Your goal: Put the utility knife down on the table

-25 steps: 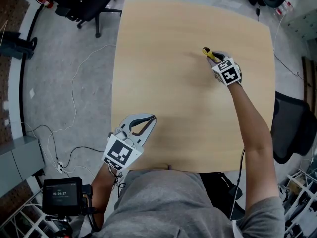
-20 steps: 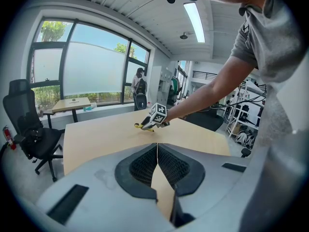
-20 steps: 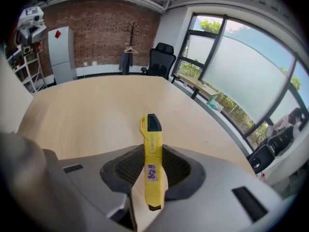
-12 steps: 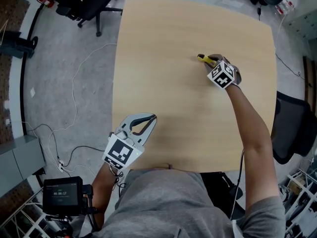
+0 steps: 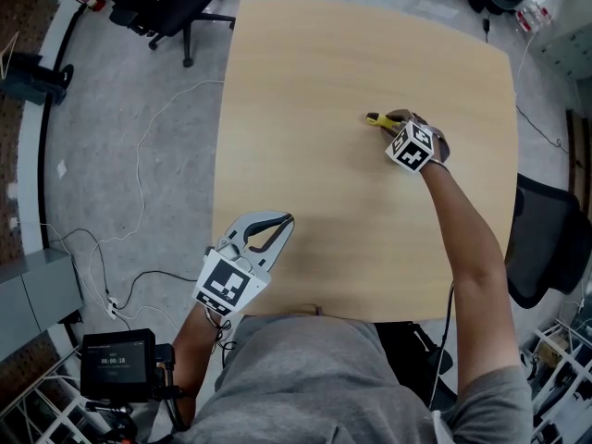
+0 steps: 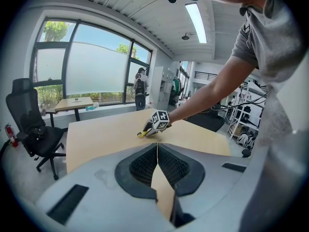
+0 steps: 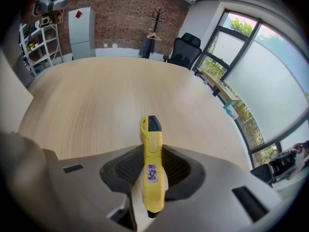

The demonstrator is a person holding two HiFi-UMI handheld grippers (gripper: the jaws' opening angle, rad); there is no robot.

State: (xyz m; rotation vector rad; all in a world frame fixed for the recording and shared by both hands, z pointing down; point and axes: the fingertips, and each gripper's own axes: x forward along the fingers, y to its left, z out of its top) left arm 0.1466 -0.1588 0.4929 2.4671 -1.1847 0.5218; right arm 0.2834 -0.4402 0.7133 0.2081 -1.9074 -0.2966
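Right gripper [image 7: 150, 154] clamps the yellow utility knife [image 7: 150, 139] over the table [image 5: 305, 109]; left gripper [image 6: 157, 152] pressed together, empty

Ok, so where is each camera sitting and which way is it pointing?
Head view: on the person's head, facing steeply down at the table; shows the right arm, left gripper and right gripper.
Left gripper view: rides the left gripper, facing along its shut jaws across the table toward the windows; the right arm shows.
Right gripper view: rides the right gripper, facing along jaws shut on the utility knife, toward a brick wall.
Shared: head and left gripper views both show the right gripper holding the utility knife.
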